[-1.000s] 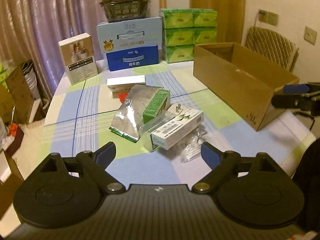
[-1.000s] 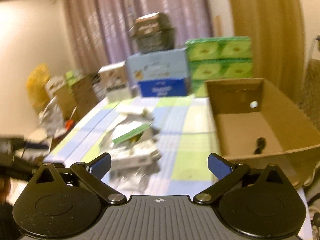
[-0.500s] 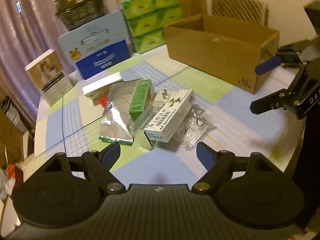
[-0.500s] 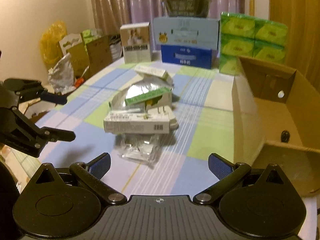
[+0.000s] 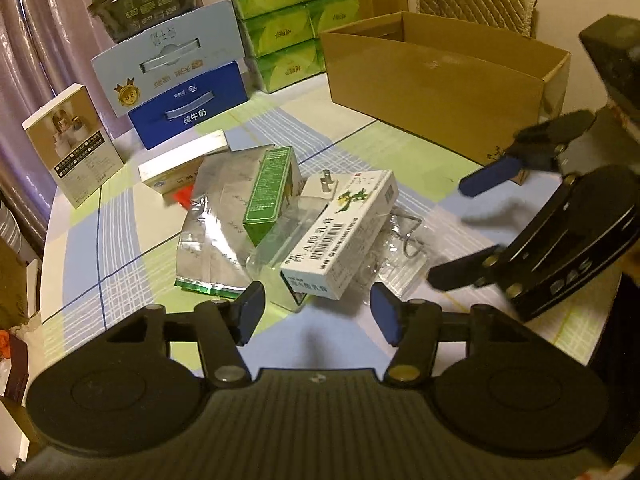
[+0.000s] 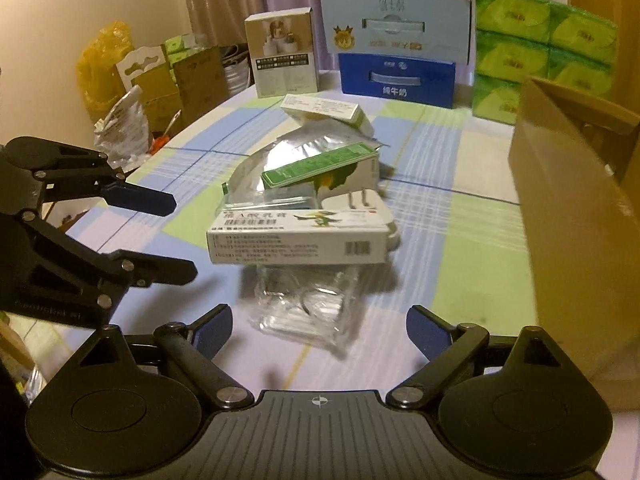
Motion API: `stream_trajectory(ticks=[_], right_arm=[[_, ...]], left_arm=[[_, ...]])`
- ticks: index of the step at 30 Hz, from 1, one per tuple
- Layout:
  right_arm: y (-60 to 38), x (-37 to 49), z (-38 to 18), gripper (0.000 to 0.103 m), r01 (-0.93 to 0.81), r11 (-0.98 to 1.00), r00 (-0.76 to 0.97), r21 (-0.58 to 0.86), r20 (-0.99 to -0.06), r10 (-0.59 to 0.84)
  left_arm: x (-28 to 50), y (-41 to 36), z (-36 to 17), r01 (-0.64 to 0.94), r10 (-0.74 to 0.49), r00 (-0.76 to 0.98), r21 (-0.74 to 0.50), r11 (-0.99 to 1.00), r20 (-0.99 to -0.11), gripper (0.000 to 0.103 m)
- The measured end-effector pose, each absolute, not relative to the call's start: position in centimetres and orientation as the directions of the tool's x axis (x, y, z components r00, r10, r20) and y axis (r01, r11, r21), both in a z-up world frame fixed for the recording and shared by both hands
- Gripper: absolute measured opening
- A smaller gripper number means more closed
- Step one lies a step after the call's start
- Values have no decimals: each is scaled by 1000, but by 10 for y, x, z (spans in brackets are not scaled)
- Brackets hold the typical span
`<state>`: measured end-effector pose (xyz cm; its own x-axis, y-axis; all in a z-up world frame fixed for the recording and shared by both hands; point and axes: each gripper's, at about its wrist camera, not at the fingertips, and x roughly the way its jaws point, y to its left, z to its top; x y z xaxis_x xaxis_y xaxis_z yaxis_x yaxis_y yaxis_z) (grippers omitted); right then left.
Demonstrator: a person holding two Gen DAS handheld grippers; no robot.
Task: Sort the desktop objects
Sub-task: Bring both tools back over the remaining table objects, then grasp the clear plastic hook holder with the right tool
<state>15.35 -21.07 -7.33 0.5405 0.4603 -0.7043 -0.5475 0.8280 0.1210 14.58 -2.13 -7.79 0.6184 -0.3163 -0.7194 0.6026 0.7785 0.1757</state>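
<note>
Both the left gripper [image 5: 316, 312] and right gripper [image 6: 320, 330] hover spread wide and empty around the white medicine box [image 6: 298, 242] atop clear plastic packaging [image 6: 304, 310].

Heaped mid-way on the checked-cloth table [image 5: 120, 232]: crumpled silver foil pouch [image 5: 216, 232], slim green carton [image 5: 268, 196] lying across it. Just right of that, white plug adapter [image 5: 320, 188], touching the long white barcoded carton [image 5: 340, 236] in front. Under that carton's near-right side, clear plastic blister pack [image 5: 396, 264]. Behind the heap, flat white carton [image 5: 180, 164]. To the right, open brown cardboard box [image 5: 440, 80]. Along the back, left to right: upright beige picture box [image 5: 72, 144], dark blue milk case [image 5: 188, 104], stacked green tissue packs [image 5: 280, 28].
</note>
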Motion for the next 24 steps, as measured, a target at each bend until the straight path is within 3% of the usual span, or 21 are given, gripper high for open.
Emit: stream_trajectory(ticks=[8, 14, 15, 17, 19, 24], right_arm=[[-188, 168, -93, 92, -459, 875, 552, 155, -721, 418], [-172, 176, -105, 91, -450, 885, 583, 117, -712, 391], [-171, 179, -108, 89, -445, 888, 582, 120, -714, 389], [-170, 183, -112, 70, -436, 891, 578, 130, -718, 387], [-172, 182, -110, 62, -446, 887, 581, 119, -716, 388], [-192, 175, -103, 57, -430, 896, 565, 115, -740, 366]], left_arm=[[159, -4, -81, 599, -330, 616, 153, 786, -716, 55], [166, 13, -81, 561, -323, 628, 124, 819, -708, 61], [166, 15, -81, 556, -322, 630, 121, 822, -707, 61], [165, 17, -81, 555, -325, 631, 117, 824, -704, 62], [162, 16, -81, 560, -329, 631, 120, 820, -703, 62], [157, 3, -82, 603, -363, 612, 117, 789, -703, 62]])
